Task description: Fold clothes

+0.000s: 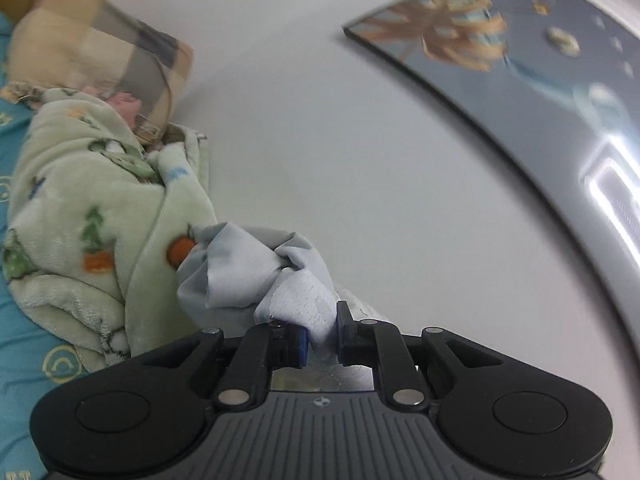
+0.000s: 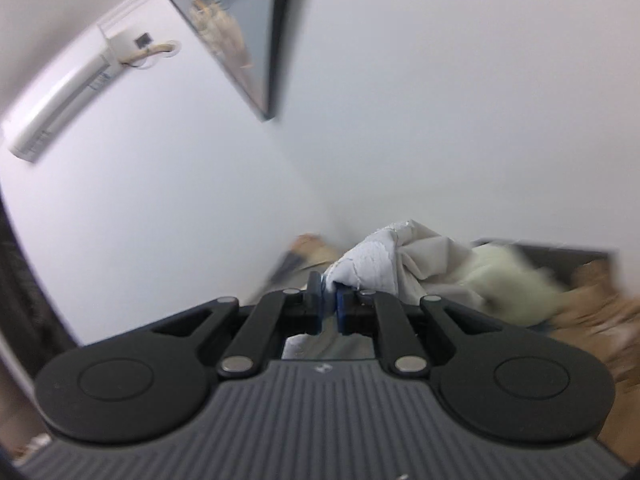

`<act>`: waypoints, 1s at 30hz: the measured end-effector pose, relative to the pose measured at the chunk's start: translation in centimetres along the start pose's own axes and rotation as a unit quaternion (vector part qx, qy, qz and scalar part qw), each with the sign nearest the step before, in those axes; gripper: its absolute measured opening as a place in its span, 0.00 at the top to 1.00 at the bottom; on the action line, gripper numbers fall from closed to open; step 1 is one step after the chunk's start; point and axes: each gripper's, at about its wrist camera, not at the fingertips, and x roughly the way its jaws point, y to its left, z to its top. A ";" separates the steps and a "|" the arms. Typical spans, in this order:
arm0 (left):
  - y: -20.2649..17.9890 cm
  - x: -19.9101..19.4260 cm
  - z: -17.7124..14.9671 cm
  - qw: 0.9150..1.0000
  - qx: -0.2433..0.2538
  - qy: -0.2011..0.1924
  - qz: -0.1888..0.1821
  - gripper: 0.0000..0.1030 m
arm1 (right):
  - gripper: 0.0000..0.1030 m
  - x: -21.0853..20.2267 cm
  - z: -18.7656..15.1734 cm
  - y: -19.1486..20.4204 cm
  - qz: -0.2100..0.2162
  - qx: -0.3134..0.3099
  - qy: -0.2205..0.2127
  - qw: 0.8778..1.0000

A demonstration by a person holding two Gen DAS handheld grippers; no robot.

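Observation:
A pale grey-white garment [image 1: 256, 276] is bunched up and lifted in the air. My left gripper [image 1: 322, 340] is shut on one edge of it, the cloth pinched between the blue pads. My right gripper [image 2: 329, 304] is shut on another edge of the same garment [image 2: 384, 264], which hangs crumpled just past the fingers. Both cameras point up at the white wall, so the rest of the garment below is hidden.
A green fleece blanket [image 1: 80, 208] and a checked pillow [image 1: 100, 52] lie on a teal bedsheet [image 1: 24, 352] at the left. A framed picture [image 1: 520, 60] hangs on the wall. An air conditioner [image 2: 60, 108] is mounted high at the left.

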 end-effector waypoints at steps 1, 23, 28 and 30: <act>1.0 1.1 -1.7 1.000 0.012 0.019 0.013 0.86 | 0.90 -0.2 -1.0 -1.5 -0.021 0.003 0.006 1.000; -1.9 -4.9 -9.9 0.954 0.241 0.094 0.151 0.03 | 0.12 -6.2 -8.6 -3.2 -0.129 -0.036 0.134 0.982; -6.5 -11.0 -10.4 0.945 0.281 0.061 0.156 0.00 | 0.12 -9.8 -7.7 1.1 -0.113 -0.079 0.117 0.984; -8.3 -13.6 -10.7 0.940 0.299 0.047 0.159 0.00 | 0.12 -11.4 -7.7 2.7 -0.103 -0.089 0.108 0.985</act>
